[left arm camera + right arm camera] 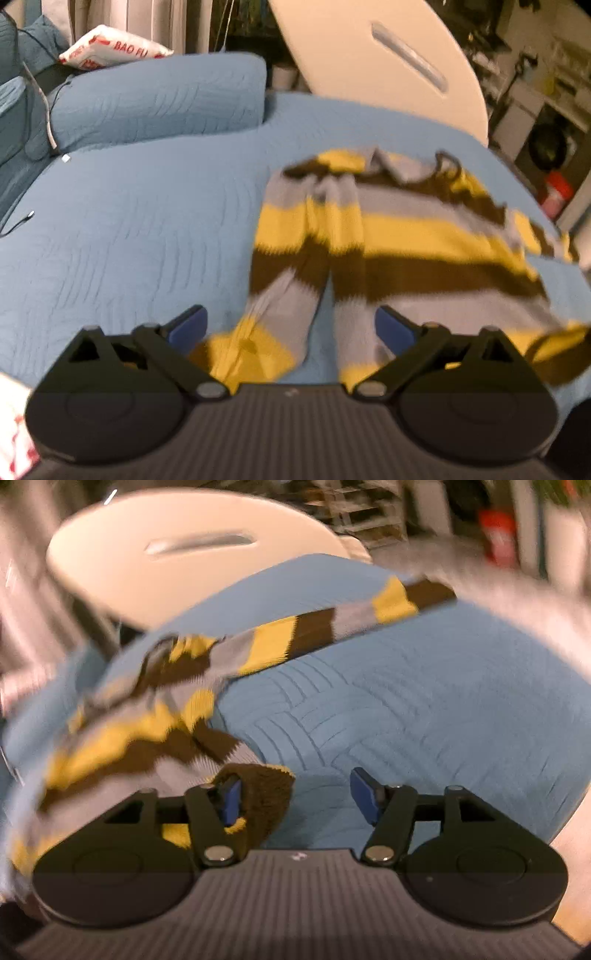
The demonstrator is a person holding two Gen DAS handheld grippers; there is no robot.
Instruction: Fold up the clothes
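**One striped sweater spread on the bed, both grippers wide at its hem**

A single knitted sweater (388, 236) in yellow, dark brown and grey bands lies on the quilted blue bedspread (129, 240), body flat, near sleeve folded down alongside it, far sleeve stretched away across the bed (369, 616). That layout suits folding: the cloth is spread so edges can be found and carried over.

The left gripper (291, 326) hangs over the lower edge with its jaws spread wide, nothing between the blue pads (190, 326); sleeve cuff and hem lie just under the gap, probably the next place to pinch.

The right gripper (297, 799) is also parted wide. The brown and yellow hem is bunched round its left finger (231, 799), draped rather than clamped, since the other pad stands well apart over bare bedspread. I judge the fold is barely begun.

Counted: one sweater, two sleeves, two grippers, one blue quilted pillow (159, 99), one white printed cushion (110, 51), one white board (388, 62) at the bed's end. Both views are blurred, so fine detail is uncertain
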